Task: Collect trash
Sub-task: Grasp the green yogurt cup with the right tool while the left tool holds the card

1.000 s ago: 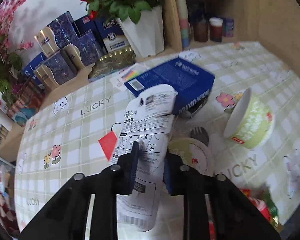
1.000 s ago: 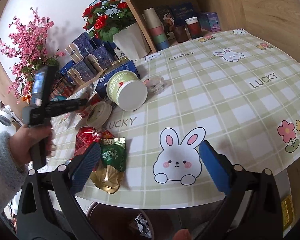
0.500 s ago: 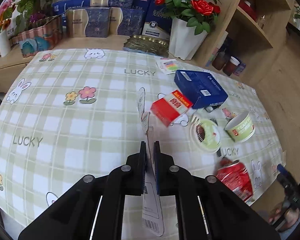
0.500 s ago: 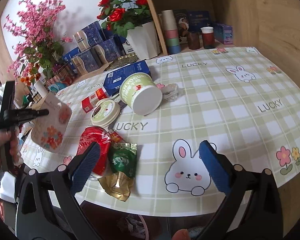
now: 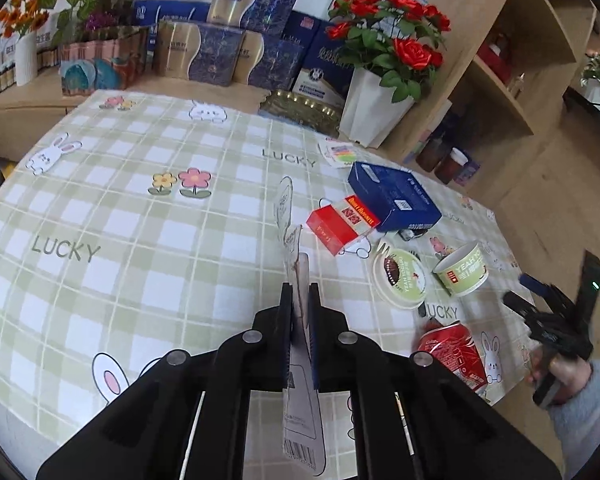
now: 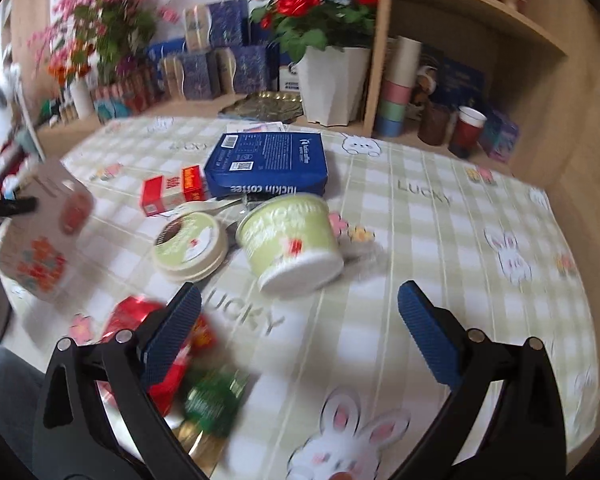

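Black fingers of the left claw point(image 5: 300, 300) are pinched on a flat white packet point(image 5: 300, 344), seen edge-on, held up off the table point(image 5: 100, 216) near its edge. From the other side the same packet point(image 6: 46, 236) shows a flowered face, hanging clear of the cloth.

The right claw point(image 6: 300, 334) gapes wide with nothing in it, poised over the near edge of the table, its blue pads point(image 6: 428, 340) well apart.

Beyond it the rest of the litter lies on the checked cloth: a tipped green cup point(image 6: 292, 240) with its lid point(image 6: 188, 244) just beside, a red carton point(image 6: 172, 194) touching a blue coffee box point(image 6: 268, 164), a crushed red can point(image 5: 454, 354) and a green wrapper point(image 6: 212, 400) at the near edge. That last view is blurred, so the small scraps are hard to name.

By my reckoning one piece is in hand and not yet binned; no bin shows. At least six pieces wait.
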